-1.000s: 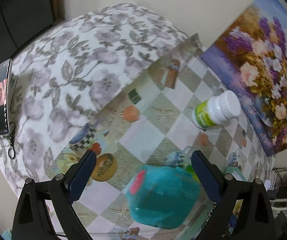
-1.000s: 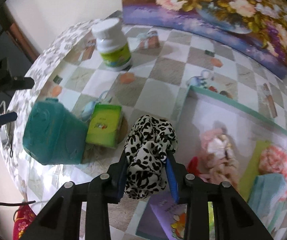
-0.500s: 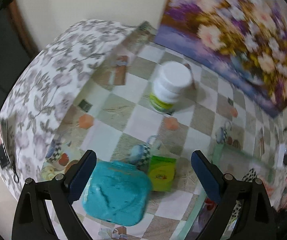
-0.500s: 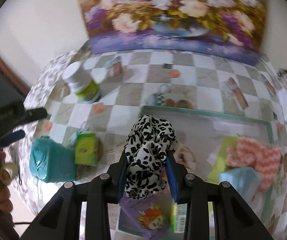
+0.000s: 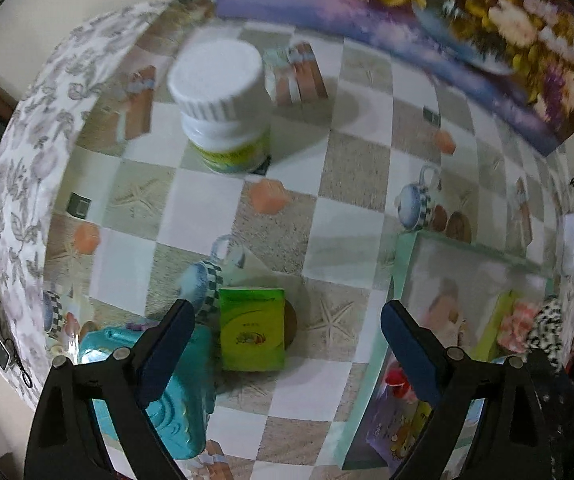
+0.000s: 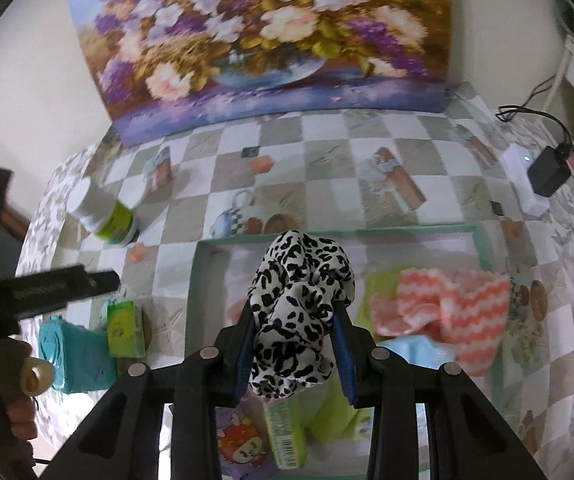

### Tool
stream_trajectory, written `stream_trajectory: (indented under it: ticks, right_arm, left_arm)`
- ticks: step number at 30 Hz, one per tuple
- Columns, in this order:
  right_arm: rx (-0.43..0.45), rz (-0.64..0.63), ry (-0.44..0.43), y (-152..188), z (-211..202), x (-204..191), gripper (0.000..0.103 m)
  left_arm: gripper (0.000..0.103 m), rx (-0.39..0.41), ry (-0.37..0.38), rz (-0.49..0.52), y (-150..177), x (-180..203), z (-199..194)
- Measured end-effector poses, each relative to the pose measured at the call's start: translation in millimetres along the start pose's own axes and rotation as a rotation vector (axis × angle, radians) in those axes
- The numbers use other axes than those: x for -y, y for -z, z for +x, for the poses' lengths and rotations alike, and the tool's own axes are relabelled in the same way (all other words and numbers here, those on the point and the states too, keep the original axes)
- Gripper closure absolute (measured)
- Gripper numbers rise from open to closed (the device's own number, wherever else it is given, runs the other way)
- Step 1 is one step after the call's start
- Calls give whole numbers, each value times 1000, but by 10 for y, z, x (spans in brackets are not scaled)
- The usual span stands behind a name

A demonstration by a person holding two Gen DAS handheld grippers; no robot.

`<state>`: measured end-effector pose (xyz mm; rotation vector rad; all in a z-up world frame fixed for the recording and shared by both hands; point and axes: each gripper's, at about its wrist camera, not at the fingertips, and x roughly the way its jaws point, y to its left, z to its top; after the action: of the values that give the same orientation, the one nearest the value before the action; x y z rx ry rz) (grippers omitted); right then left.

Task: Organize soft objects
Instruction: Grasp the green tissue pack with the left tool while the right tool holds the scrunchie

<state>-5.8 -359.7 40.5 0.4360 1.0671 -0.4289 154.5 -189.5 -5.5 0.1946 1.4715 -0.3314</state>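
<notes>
- Our right gripper [image 6: 293, 334] points steeply down, its jaws clamped on a black-and-white spotted cloth [image 6: 297, 304] that bulges above and below the pads.
- The cloth hangs over the green-rimmed tray [image 6: 483, 240], near its left wall.
- In the tray lie a coral zigzag cloth [image 6: 447, 312], a pale blue cloth [image 6: 415, 350] beneath it, and a yellow-green cloth [image 6: 379, 284].
- Our left gripper [image 5: 287, 344] points straight down over the bench [image 5: 359, 168]; its jaws stand wide apart, having just closed slightly, and grip nothing.
- Between the left jaws we see a green box [image 5: 252, 328] lying flat; a teal pack [image 5: 175, 392] touches its left side.
- A white-capped bottle [image 5: 223, 108] stands upright farther off, before the flower painting [image 5: 467, 20].
</notes>
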Motion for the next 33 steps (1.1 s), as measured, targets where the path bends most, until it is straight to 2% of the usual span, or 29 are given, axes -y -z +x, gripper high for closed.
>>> stream_trajectory:
  ticks: [2, 4, 9, 11, 28, 31, 33]
  right_arm:
    - [0, 12, -13, -3, -13, 29, 66]
    - [-1, 17, -21, -3, -15, 39, 66]
    - [0, 30, -33, -9, -23, 62, 66]
    - [1, 36, -36, -10, -19, 76, 66]
    - [5, 54, -45, -22, -57, 112, 66]
    - [6, 55, -44, -23, -63, 111, 66]
    - [8, 55, -44, -20, -63, 110, 66]
  left_arm:
    - [25, -34, -21, 1, -39, 4, 94]
    - [31, -75, -41, -20, -70, -40, 203]
    - [34, -123, -94, -37, -116, -136, 398]
    - [40, -137, -118, -35, -119, -161, 457]
    - [41, -128, -224, 64, -150, 155, 555]
    - [47, -132, -239, 90, -141, 254, 608]
    - [47, -141, -242, 110, -123, 343, 653]
